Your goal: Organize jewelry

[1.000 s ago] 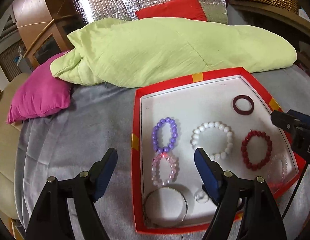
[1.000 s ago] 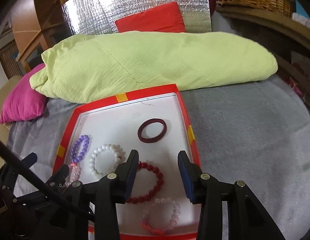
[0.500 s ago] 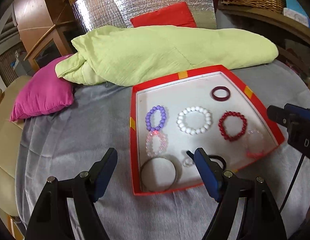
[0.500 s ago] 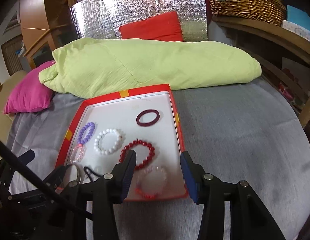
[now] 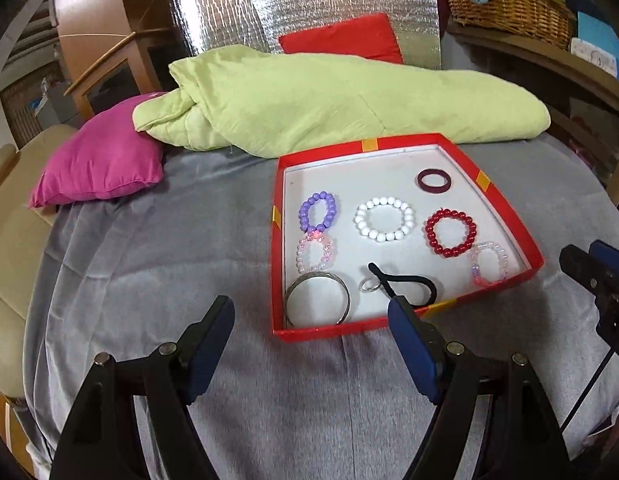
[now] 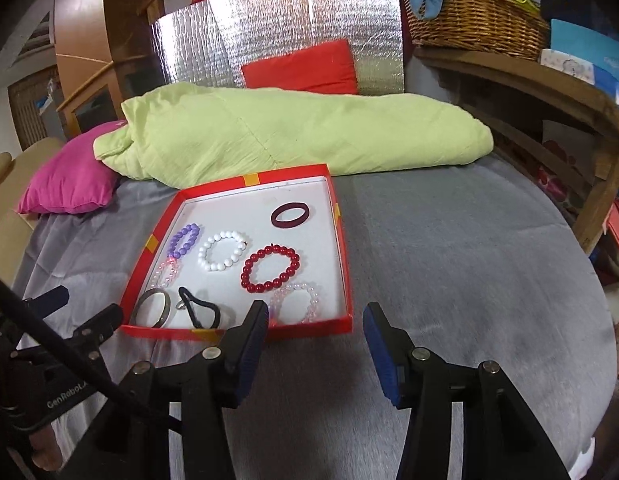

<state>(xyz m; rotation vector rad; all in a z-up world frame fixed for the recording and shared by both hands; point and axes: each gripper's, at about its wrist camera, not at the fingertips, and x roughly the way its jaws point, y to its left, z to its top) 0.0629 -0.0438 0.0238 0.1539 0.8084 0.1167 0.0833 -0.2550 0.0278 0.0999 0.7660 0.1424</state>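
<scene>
Jewelry laid out in tray (image 5: 509, 216); nothing loose outside. Left gripper (image 5: 309, 344) wide, empty. Right gripper (image 6: 315, 340) opening, empty. Task looks finished.

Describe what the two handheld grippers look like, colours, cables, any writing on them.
Both are black, angular two-finger tools. The left gripper and the right gripper each carry blue pads inside their fingers and silver pivot screws on the linkage. A thin black cable runs across the left gripper's body in the right wrist view, where white lettering begins "GenRobot".
</scene>
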